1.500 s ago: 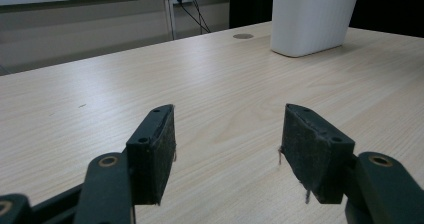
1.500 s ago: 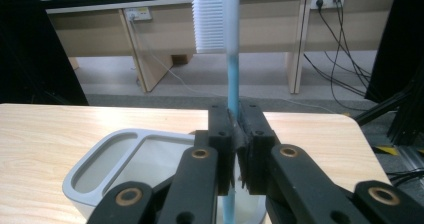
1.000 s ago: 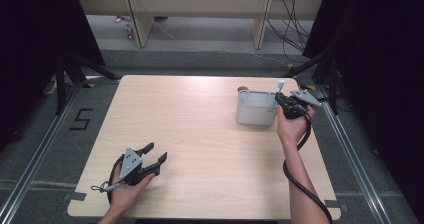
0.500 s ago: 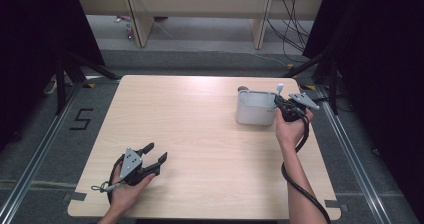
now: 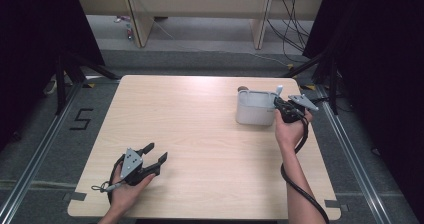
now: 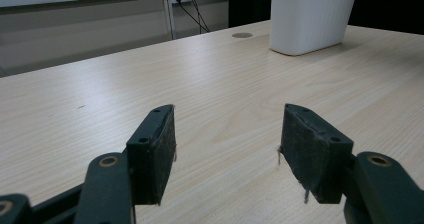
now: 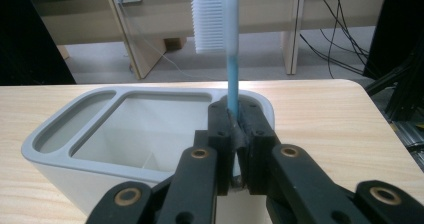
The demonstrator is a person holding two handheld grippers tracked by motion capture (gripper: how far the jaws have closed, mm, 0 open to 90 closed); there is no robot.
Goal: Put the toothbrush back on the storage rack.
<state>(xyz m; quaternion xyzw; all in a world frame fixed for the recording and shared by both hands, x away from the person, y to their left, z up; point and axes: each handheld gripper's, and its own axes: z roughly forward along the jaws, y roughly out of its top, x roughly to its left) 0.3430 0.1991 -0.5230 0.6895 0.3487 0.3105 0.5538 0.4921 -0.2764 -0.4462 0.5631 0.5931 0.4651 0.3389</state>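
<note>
Toothbrush (image 7: 227,44) stands upright — bristle head up, bristles facing left — clenched in right claw (image 7: 235,134).

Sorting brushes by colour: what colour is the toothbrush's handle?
Light blue toothbrush handle, white bristles; clearest in the right gripper view.

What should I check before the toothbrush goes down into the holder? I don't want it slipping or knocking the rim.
1. Right gripper pinches the toothbrush handle: ok.
2. Brush upright, bristles on top: ok.
3. Holder upright on the table: ok.
4. Its large compartment free of things: ok as far as visible.
5. Brush over an opening, not the rim: cannot tell.
6. Left gripper open, well away from the holder: ok.
</note>
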